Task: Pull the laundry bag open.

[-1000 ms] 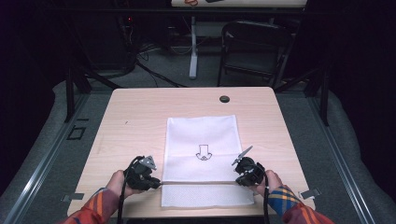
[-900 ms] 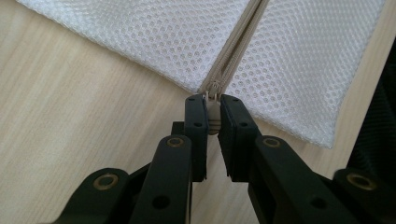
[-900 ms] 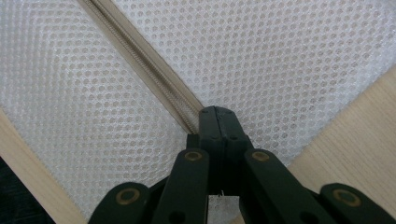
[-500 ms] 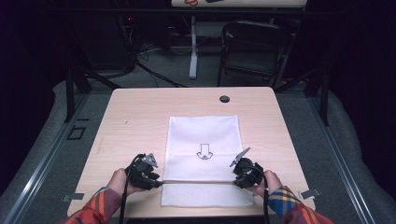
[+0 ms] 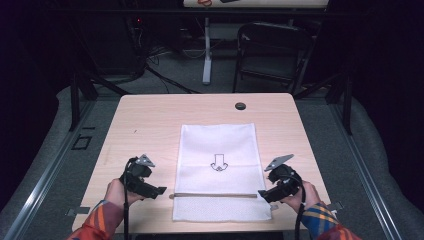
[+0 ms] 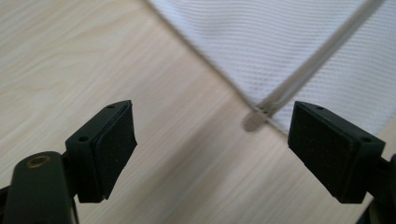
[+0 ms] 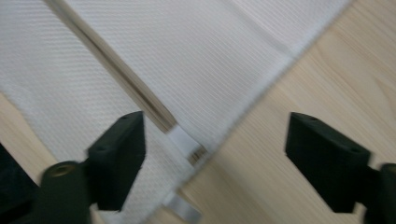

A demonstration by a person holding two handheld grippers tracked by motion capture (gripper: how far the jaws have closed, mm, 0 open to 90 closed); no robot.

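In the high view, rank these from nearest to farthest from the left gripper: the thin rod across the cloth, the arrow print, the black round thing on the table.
From the left gripper:
1. Thin rod, its end just beside the jaws.
2. Arrow print, mid-cloth, farther up.
3. Black round thing, near the far edge.

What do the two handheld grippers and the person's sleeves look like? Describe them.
Both the left gripper and the right gripper are black, each topped with a grey three-cornered plate and trailing a black cable. Their jaws end in flat, rectangular black pads. The sleeves are plaid in orange, red and blue.
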